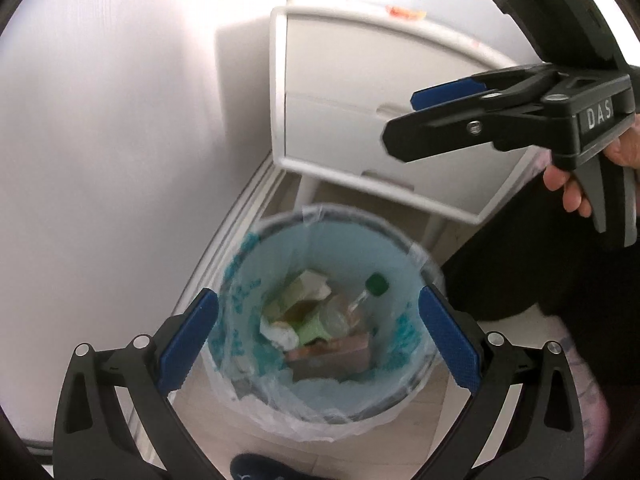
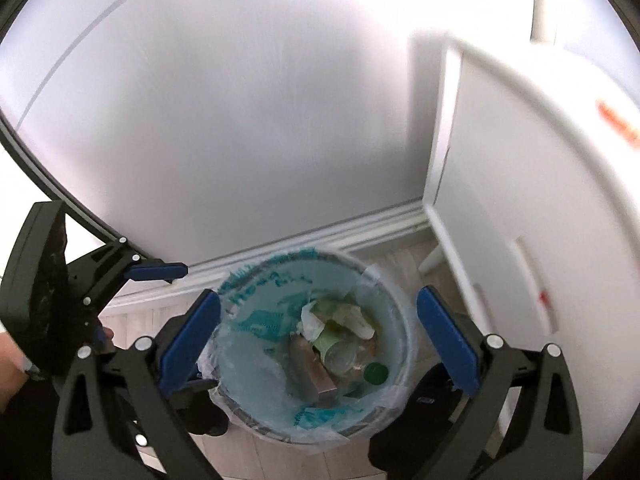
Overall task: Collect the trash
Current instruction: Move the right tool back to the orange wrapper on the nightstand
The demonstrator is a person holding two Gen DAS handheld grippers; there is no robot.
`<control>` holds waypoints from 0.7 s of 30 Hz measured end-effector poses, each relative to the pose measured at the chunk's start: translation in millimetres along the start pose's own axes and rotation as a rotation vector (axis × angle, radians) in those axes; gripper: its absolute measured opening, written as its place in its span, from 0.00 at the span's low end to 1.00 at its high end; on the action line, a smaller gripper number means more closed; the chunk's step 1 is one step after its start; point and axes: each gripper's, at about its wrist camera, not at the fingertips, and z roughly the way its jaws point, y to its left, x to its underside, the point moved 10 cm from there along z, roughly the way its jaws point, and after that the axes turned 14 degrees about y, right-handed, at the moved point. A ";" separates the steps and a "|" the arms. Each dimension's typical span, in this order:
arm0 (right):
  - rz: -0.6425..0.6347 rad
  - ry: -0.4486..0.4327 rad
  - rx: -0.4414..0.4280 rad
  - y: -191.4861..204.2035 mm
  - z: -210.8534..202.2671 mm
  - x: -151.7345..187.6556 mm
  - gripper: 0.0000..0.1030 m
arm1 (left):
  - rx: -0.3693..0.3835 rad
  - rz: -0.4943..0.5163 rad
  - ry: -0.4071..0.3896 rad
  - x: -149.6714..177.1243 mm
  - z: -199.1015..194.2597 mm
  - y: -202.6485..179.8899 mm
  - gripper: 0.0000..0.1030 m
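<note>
A round trash bin (image 1: 412, 390) lined with a clear bag with teal print stands on the floor below both grippers; it also shows in the right wrist view (image 2: 236, 364). Inside lie crumpled paper (image 1: 310, 286), a clear bottle with a green cap (image 1: 376, 284), a green cup (image 1: 316, 326) and a brown box (image 1: 340, 354). My left gripper (image 1: 318, 338) is open and empty above the bin. My right gripper (image 2: 318, 338) is open and empty above the bin; it shows in the left wrist view (image 1: 400, 120) at the upper right.
A white nightstand with drawers (image 1: 360, 100) stands just behind the bin, also in the right wrist view (image 2: 520, 200). A white wall (image 1: 100, 140) and skirting board (image 2: 320, 240) run beside the bin. A dark shoe (image 1: 264, 468) is on the wooden floor.
</note>
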 end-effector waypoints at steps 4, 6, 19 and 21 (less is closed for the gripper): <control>-0.006 -0.052 0.011 -8.0 -37.9 -5.6 0.93 | -0.006 0.028 -0.024 -23.6 -18.7 -8.7 0.94; -0.001 -0.078 0.014 -14.1 -55.3 -8.9 0.93 | -0.014 0.049 -0.031 -37.9 -27.2 -12.8 0.94; 0.109 -0.181 0.052 -107.4 -134.8 -16.7 0.93 | 0.020 0.132 -0.107 -134.4 -76.7 -42.7 0.94; 0.142 -0.188 0.046 -123.7 -140.5 -16.9 0.93 | 0.030 0.149 -0.112 -150.7 -78.6 -49.8 0.94</control>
